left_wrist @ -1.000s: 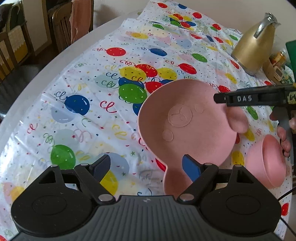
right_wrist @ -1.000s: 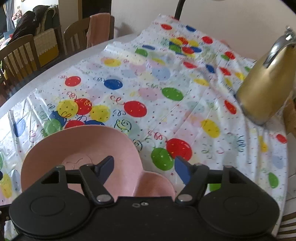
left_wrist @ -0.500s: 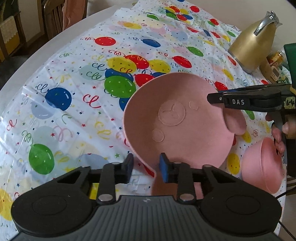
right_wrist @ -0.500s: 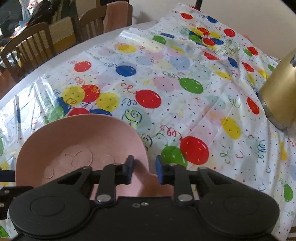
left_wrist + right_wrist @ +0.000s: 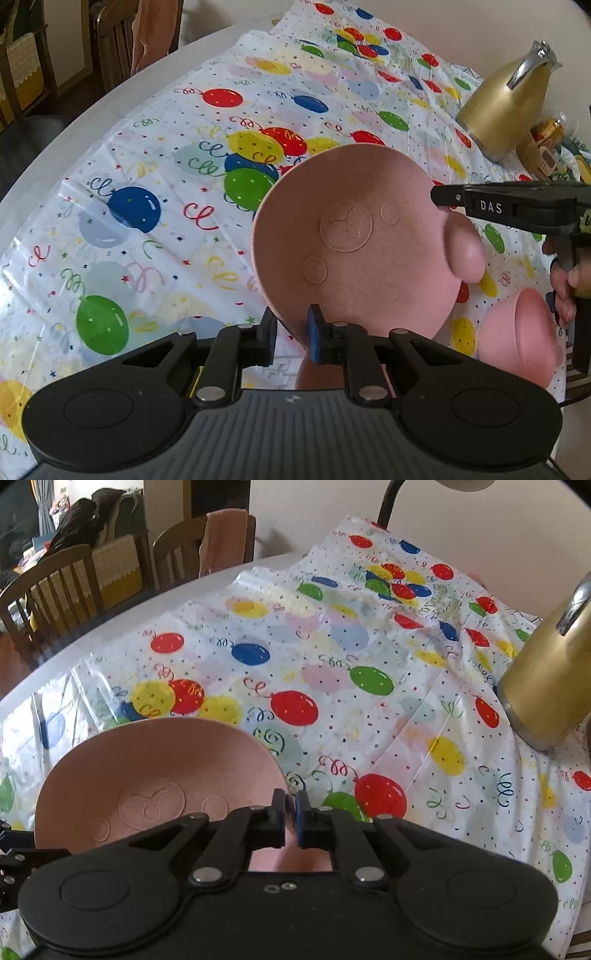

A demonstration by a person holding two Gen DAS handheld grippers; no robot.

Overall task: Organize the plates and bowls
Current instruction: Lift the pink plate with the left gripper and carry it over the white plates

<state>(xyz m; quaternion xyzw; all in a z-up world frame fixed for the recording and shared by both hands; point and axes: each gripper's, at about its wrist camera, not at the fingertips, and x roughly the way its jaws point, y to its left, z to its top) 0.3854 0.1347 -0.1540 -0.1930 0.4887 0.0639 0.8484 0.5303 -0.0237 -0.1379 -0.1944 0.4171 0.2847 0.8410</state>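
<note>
A pink bear-face plate [image 5: 354, 243] with two round ears sits over the balloon tablecloth. My left gripper [image 5: 291, 334] is shut on its near rim beside the lower ear. My right gripper [image 5: 290, 818] is shut on the rim by the other ear; the plate also shows in the right wrist view [image 5: 155, 786]. The right gripper appears from the side in the left wrist view [image 5: 498, 205]. A small pink bowl [image 5: 521, 336] lies on its side to the plate's right.
A gold thermos jug [image 5: 506, 107] stands at the far right, also in the right wrist view [image 5: 546, 686]. Small jars [image 5: 546, 144] sit beside it. Wooden chairs [image 5: 74, 587] stand beyond the table's far-left edge. A lamp stem [image 5: 388, 502] rises at the back.
Both grippers went from open to shut on the plate's rim. The plate now looks tilted and raised slightly off the cloth.
</note>
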